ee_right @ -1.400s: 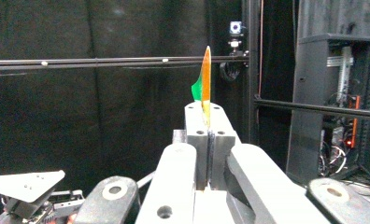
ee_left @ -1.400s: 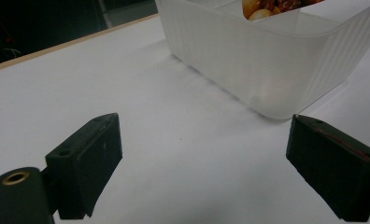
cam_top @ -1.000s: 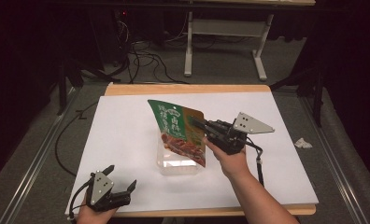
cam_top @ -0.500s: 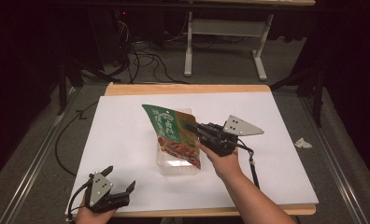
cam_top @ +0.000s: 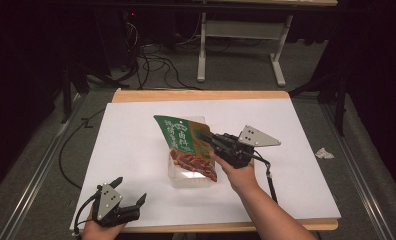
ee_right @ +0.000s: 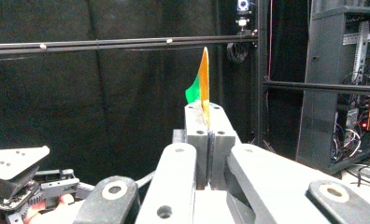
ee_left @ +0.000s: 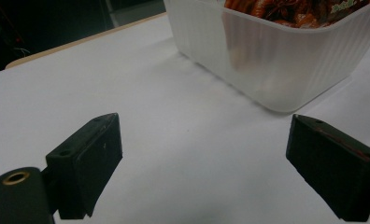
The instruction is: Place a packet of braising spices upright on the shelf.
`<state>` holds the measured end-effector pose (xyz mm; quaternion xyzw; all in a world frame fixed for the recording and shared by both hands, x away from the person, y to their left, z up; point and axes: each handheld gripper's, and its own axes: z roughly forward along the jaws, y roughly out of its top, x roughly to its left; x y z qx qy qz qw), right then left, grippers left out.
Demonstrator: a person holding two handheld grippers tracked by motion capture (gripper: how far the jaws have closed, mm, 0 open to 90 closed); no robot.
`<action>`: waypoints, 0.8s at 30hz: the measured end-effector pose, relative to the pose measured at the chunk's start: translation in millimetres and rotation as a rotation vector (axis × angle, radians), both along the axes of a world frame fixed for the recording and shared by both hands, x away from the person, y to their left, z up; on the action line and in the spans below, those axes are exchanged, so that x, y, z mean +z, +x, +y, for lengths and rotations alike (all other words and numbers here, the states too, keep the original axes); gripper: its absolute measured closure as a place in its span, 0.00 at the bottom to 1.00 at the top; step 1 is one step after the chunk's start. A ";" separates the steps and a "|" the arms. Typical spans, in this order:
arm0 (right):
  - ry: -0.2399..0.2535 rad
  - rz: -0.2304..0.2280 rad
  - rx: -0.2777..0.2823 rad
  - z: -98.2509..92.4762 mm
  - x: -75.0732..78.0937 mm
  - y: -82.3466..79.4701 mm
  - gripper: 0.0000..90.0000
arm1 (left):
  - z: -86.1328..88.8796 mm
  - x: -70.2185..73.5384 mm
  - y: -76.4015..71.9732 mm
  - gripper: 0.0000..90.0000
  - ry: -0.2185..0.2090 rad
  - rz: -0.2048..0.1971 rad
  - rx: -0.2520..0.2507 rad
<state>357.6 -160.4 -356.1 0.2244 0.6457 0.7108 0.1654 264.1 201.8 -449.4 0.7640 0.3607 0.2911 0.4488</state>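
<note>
A green and orange food pouch point(cam_top: 183, 145) with a picture of red food stands tilted, its lower end inside a clear plastic tub point(cam_top: 178, 179) at the middle of the white table point(cam_top: 136, 135). My right gripper point(cam_top: 204, 136) is shut on the pouch's right edge; in the right gripper view the pouch point(ee_right: 202, 79) rises edge-on from the shut right gripper point(ee_right: 207, 116). My left gripper point(cam_top: 131, 189) rests open near the table's front left corner, with nothing in it. In the left gripper view the tub point(ee_left: 267, 60) stands beyond the open left gripper point(ee_left: 204, 154), with the pouch point(ee_left: 290, 9) inside.
A crumpled scrap of white paper point(cam_top: 324, 153) lies on the floor right of the table. Cables point(cam_top: 151, 65) and a white frame point(cam_top: 241, 30) lie beyond the far edge. The table's wooden rim point(cam_top: 201, 95) shows at the back.
My right gripper has shifted slightly left and down with the pouch, so the pouch sits lower in the tub. The left gripper has stayed where it was.
</note>
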 end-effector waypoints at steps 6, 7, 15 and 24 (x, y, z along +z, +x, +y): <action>-0.025 0.023 -0.005 1.9 -8.6 1.1 1.00 | -1.7 0.3 0.7 0.12 0.002 0.001 -0.008; -0.020 0.026 -0.005 1.4 -9.6 1.3 1.00 | -1.8 0.4 0.9 0.12 0.002 0.001 -0.008; -0.017 0.031 -0.012 -1.4 -11.1 -0.5 1.00 | -4.0 0.2 3.2 0.12 0.005 0.004 -0.019; -0.010 0.049 -0.028 -8.6 -14.3 -3.1 1.00 | -9.1 0.4 7.0 0.12 0.003 0.002 -0.031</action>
